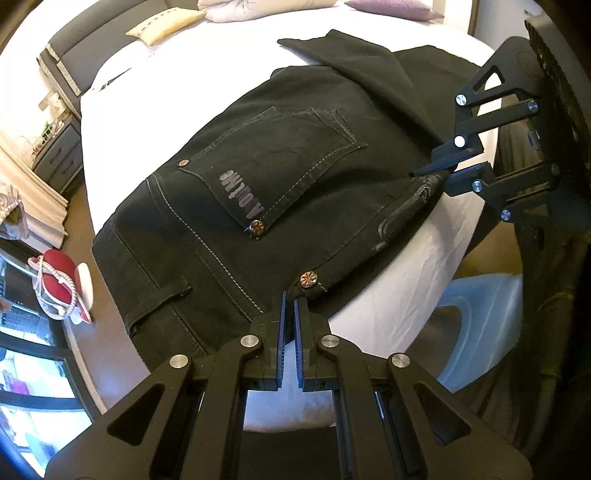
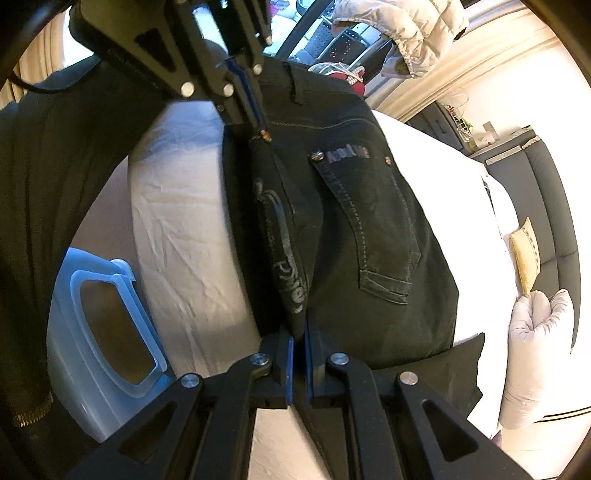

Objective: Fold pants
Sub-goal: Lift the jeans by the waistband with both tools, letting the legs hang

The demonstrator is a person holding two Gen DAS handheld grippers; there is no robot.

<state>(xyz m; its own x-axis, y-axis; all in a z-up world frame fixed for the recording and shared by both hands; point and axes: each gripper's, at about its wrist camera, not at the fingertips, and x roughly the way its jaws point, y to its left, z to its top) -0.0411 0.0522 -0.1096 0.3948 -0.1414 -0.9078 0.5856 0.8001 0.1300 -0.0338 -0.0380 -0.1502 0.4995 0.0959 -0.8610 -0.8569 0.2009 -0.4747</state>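
Observation:
Black jeans (image 1: 280, 155) lie back side up on a white bed (image 1: 388, 288), one printed back pocket (image 1: 273, 166) facing me. My left gripper (image 1: 290, 295) is shut on the jeans' near edge beside a copper rivet (image 1: 307, 278). Further along that same folded edge, my right gripper (image 1: 439, 173) is shut on the fabric. In the right wrist view, the right gripper (image 2: 299, 328) pinches the edge of the jeans (image 2: 388, 229) at the bottom. The left gripper (image 2: 260, 127) clamps it at the top. A leg lies folded across the far end.
A pale blue plastic basket (image 1: 476, 332) stands on the floor by the bed's side (image 2: 103, 314). Pillows (image 1: 229, 13) lie at the bed's far end. A red and white item (image 1: 59, 280) sits off the near corner. A person's dark sleeve (image 2: 55, 166) is close by.

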